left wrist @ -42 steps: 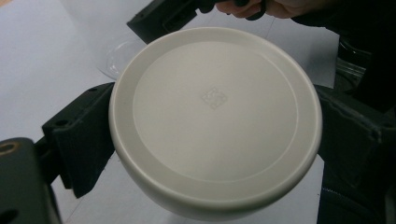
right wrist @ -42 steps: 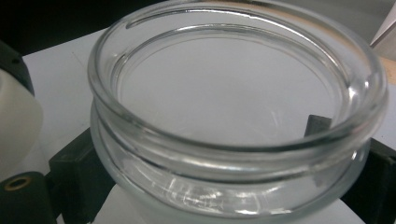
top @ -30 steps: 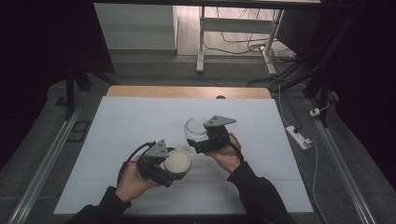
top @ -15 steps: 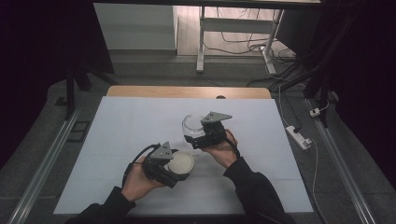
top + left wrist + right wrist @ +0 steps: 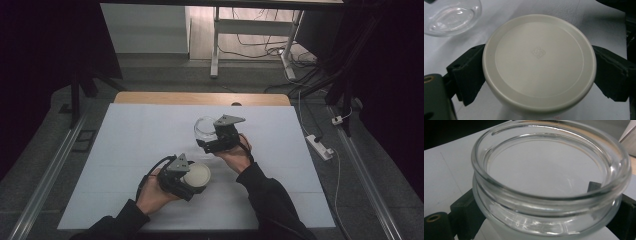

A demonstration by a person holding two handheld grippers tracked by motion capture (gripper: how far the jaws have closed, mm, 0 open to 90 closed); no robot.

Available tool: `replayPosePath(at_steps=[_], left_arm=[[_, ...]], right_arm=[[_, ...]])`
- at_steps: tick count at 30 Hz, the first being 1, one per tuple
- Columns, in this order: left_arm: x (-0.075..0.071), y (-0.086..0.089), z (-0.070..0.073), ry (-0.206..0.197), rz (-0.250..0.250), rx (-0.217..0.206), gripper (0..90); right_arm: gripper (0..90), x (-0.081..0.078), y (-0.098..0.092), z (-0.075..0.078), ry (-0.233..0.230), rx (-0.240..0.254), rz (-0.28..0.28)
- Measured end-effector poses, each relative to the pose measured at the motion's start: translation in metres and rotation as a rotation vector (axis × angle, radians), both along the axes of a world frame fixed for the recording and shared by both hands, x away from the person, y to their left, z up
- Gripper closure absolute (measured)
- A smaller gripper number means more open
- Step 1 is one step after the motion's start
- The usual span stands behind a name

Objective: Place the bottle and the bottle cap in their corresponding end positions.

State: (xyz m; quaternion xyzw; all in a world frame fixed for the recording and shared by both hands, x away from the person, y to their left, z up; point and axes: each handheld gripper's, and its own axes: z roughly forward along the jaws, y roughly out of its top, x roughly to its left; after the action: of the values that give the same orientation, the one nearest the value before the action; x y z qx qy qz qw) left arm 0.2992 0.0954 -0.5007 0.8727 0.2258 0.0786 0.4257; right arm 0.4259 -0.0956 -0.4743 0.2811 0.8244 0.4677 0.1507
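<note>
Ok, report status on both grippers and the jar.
Left gripper shut on lid. Right gripper shut on jar, open and empty. Lid off, beside jar. Table between them bare.

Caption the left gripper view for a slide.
Left tool clamps a cream round lid above the white table, glass jar behind.

Surface: I see a pale blue-white sheet (image 5: 130, 150) covering the work surface, with a strip of light wood (image 5: 200, 98) bare along its far edge.
Floor: grey carpet (image 5: 50, 135) around it; I make out a metal rail (image 5: 47, 175) on the left and another (image 5: 367, 175) on the right.
Power: a white power strip (image 5: 318, 146) lies on the floor right of the surface.
Furniture: a white metal-legged frame (image 5: 216, 45) stands beyond, dark cables (image 5: 260, 47) tangled beneath it.
Light: the far floor is brightly lit; both sides of the room fall into darkness.
</note>
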Motion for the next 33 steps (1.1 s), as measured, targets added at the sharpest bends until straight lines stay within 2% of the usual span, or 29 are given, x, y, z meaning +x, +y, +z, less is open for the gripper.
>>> replayPosePath(at_steps=[5,16,25,33], left_arm=[[0.006,-0.004,-0.010,0.008,0.000,0.004,8.0],[0.015,-0.010,-0.020,0.030,0.008,0.014,7.9],[0.022,-0.017,-0.029,0.029,0.010,0.050,7.9],[0.029,-0.023,-0.036,0.049,0.022,0.087,7.9]], right_arm=[[6.5,0.008,0.005,-0.004,-0.002,-0.012,-0.005],[6.4,0.021,0.012,-0.010,-0.006,-0.008,-0.013],[6.4,0.027,0.017,-0.016,-0.010,-0.021,-0.015],[6.4,0.031,0.023,-0.024,-0.018,-0.048,-0.011]])
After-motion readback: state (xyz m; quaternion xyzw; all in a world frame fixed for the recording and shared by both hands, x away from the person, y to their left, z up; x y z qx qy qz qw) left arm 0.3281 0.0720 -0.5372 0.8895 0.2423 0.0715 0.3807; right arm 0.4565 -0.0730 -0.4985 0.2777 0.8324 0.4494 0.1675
